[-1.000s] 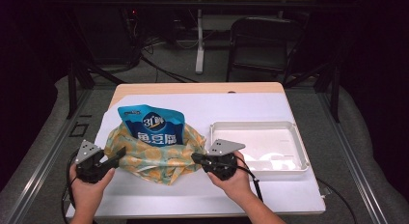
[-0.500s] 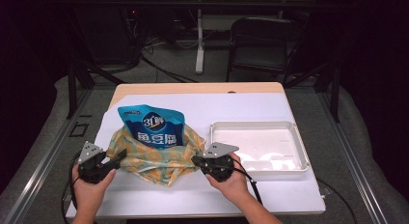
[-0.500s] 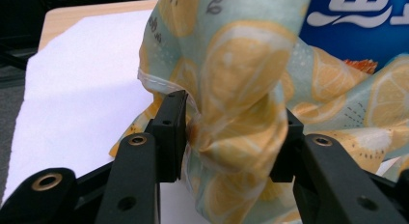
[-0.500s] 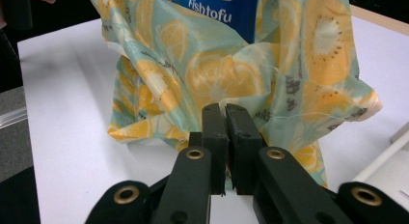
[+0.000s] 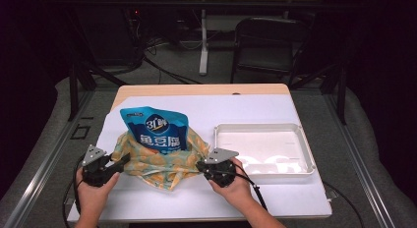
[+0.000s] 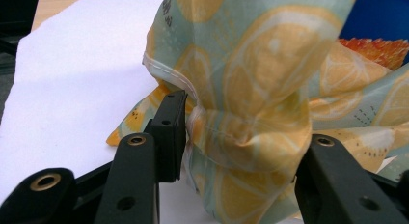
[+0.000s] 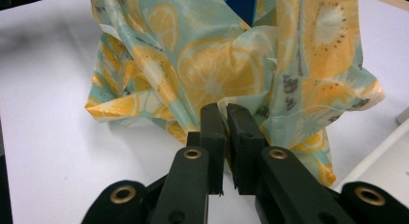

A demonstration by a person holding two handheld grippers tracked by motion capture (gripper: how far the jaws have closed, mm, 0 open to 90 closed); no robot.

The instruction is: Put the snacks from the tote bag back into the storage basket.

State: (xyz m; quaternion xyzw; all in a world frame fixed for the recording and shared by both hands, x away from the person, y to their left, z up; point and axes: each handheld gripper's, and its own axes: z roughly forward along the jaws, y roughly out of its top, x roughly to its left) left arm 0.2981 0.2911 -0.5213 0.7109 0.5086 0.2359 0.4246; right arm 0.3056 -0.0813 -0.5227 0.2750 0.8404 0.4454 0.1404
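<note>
The blue pouch (image 5: 155,128), standing in the lemon-print bag (image 5: 157,159) near the worktop's left edge, carries a round dark emblem reading "31" followed by a small character too blurred to read. Below it stand three large white Chinese characters, "鱼豆腐". Small dark print on the bag cannot be read.
</note>
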